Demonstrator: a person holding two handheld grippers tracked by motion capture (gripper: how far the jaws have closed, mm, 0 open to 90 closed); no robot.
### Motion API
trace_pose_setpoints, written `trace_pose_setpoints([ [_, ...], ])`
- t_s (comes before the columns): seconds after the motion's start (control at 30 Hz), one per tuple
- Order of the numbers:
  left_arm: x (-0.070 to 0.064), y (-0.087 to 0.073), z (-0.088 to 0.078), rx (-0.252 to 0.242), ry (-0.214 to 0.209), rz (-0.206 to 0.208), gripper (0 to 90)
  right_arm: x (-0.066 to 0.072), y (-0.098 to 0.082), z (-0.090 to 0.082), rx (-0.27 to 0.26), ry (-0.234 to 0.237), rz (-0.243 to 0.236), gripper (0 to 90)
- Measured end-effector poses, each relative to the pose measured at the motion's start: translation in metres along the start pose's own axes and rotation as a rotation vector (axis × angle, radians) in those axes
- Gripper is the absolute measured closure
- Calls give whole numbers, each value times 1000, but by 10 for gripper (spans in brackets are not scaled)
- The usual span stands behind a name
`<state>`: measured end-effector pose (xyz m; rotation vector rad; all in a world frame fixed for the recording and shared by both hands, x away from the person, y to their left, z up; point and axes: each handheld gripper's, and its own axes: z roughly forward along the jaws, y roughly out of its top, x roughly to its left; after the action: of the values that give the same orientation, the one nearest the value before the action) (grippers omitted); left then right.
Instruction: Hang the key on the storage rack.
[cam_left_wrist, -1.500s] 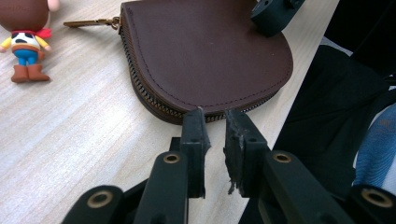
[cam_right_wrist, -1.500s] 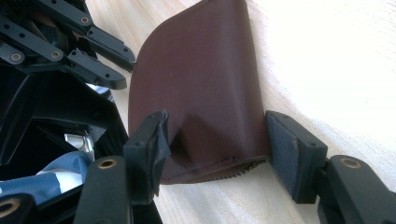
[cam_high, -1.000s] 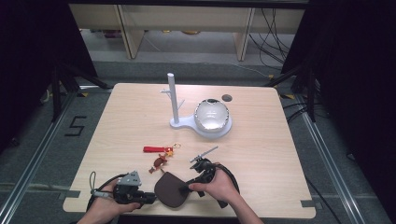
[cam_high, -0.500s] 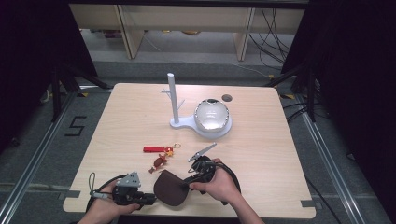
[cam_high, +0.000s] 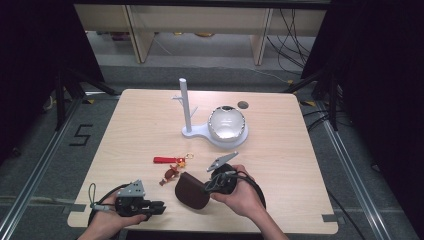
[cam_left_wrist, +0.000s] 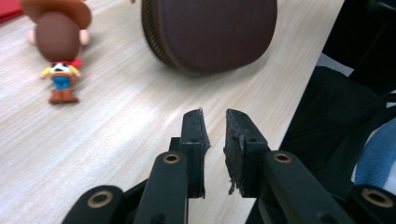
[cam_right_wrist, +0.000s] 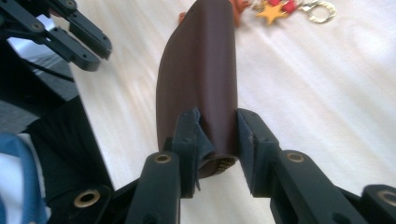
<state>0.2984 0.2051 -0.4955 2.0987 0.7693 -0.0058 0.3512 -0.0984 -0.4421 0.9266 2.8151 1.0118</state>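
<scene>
Right tongs (cam_right_wrist: 215, 135): they had just been closing, and they were clamped on the near edge of the brown pouch (cam_right_wrist: 198, 79), one pad pressed on each side of it.
Brown pouch: it stood on edge between my right tongs and stretched away from them, its far part over the bench (cam_right_wrist: 336, 93); in the high view it sat just left of my right tongs (cam_high: 206, 188) and to the right of my left ones.
Left tongs (cam_left_wrist: 215, 140): the jaws had just been opening a little and stood a narrow gap apart, with nothing between them; I held them low over the bench (cam_left_wrist: 93, 149) near its front edge.
Pouch from the left tongs: the brown pouch (cam_left_wrist: 210, 32) lay ahead of them, well clear of the tips.
Toy figure (cam_left_wrist: 58, 51): a small doll with a brown hat lay on the bench ahead and to the left of my left tongs.
Key ring (cam_right_wrist: 322, 8): it lay with a yellow star charm (cam_right_wrist: 272, 11) beyond the pouch, ahead and to the right of my right tongs.
Red strap (cam_high: 165, 160): it lay flat farther out, beyond both tongs.
White stand (cam_high: 186, 107): it stood upright far ahead of both tongs, a shiny bowl (cam_high: 227, 124) on its base.
</scene>
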Motion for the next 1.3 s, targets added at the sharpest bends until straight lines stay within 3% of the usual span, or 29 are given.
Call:
trace_pose_setpoints([
  [0.1, 2, -1, -1, -12, 6, -13, 760, 1, 0, -5, 2, -30, 20, 713],
  [0.17, 4, -1, -2, -17, 21, -6, 750, -1, 1, -12, -25, -48, 3, 713],
  [0.27, 6, -2, -2, -47, 33, -14, 726, -2, 2, -19, -36, -79, 13, 713],
  [0.33, 7, -2, -2, -72, 56, -9, 715, -5, 3, -26, -56, -88, 8, 712],
  [0.37, 9, -1, -3, -81, 79, -9, 705, -10, 3, -31, -76, -109, -29, 712],
  [0.4, 9, -1, -3, -81, 79, -9, 701, -10, 3, -31, -76, -109, -29, 712],
  [0.47, 12, 0, -4, -83, 118, -4, 683, -14, 4, -38, -96, -137, -21, 712],
  [0.63, 18, 1, -3, -100, 147, -10, 614, -21, 4, -48, -110, -158, -10, 712],
  [0.8, 23, 1, -1, -132, 166, -17, 550, -26, 3, -56, -127, -183, 2, 713],
  [0.9, 23, 1, -1, -134, 174, -18, 546, -30, 4, -59, -141, -206, -23, 712],
  [0.93, 24, 1, -1, -130, 171, -17, 544, -30, 4, -60, -131, -194, -11, 712],
  [1.07, 26, 2, 0, -138, 183, -22, 538, -34, 5, -66, -153, -233, -1, 712],
  [1.3, 29, 3, 5, -144, 195, -11, 478, -44, 9, -79, -158, -265, -17, 712],
])
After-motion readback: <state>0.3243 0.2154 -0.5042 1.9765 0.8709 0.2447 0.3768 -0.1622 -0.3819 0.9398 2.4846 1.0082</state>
